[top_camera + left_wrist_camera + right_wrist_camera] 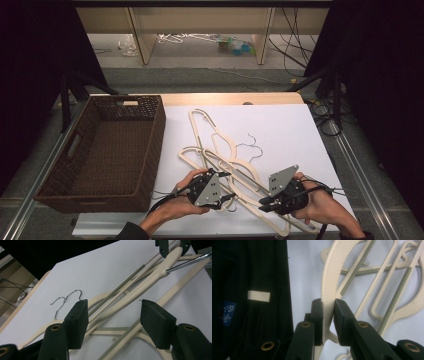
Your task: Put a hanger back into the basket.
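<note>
Hangers (225,160) lie tangled at the near centre of the white table (290,130): light, stiff, smooth, prone to snagging. Right gripper (328,315) is clamped on one flat arm; left gripper (113,315), jaws apart, straddles crossing bars. Grip flat arms. Basket (150,150) stands far left.

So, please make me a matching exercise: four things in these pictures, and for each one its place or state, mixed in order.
Things:
1. wicker basket
2. right gripper
3. left gripper
4. metal hooks

Places or states:
A. shut on a cream hanger arm
B. lying on the white sheet, touched by no fingers
C. empty, at the table's left side
D. open above the tangled hangers

Pairs: 1-C, 2-A, 3-D, 4-B
</note>
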`<move>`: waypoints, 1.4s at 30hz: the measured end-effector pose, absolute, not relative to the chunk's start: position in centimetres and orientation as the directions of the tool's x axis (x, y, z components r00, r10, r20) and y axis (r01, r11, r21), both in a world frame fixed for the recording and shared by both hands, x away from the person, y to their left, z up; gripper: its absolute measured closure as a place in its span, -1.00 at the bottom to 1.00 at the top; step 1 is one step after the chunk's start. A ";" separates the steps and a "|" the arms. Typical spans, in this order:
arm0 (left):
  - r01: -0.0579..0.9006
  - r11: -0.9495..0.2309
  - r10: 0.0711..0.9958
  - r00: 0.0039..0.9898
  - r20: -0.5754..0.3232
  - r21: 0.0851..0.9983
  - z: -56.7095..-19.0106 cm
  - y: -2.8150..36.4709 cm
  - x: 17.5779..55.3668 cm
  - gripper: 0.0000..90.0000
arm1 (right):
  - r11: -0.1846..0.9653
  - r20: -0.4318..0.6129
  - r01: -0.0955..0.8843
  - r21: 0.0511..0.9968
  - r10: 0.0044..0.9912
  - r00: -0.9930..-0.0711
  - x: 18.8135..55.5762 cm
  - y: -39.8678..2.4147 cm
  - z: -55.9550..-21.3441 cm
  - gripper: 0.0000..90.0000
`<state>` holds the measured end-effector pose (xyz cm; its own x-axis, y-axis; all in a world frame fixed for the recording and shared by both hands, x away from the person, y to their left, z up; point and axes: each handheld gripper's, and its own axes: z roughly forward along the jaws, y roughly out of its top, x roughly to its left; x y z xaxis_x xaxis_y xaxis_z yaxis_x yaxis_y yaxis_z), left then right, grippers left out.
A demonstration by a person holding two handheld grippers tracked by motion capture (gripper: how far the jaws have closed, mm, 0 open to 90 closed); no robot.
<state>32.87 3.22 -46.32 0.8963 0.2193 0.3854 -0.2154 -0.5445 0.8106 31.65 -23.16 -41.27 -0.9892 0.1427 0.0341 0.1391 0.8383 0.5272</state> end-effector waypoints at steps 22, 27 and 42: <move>-0.359 -0.536 0.060 0.886 0.459 0.764 -44.3 2.5 33.0 0.64 | 0.813 0.002 0.132 0.567 0.159 -0.987 31.8 -24.6 -40.0 0.75; -0.370 -0.551 0.043 0.882 0.469 0.748 -43.3 2.4 32.9 0.70 | 0.798 -0.038 0.133 0.588 0.192 -0.981 31.9 -25.2 -39.2 0.58; -0.091 -0.563 0.204 0.948 0.245 0.821 -39.6 3.4 33.3 0.91 | 0.623 -0.118 0.217 0.751 0.451 -0.885 31.7 -26.2 -35.2 -0.01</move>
<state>33.25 3.39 -39.62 0.9478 0.2042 0.2450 -0.0910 -0.5631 0.8214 31.68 -26.21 -35.15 -0.8847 0.4508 -0.1181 0.2173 0.6233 0.7512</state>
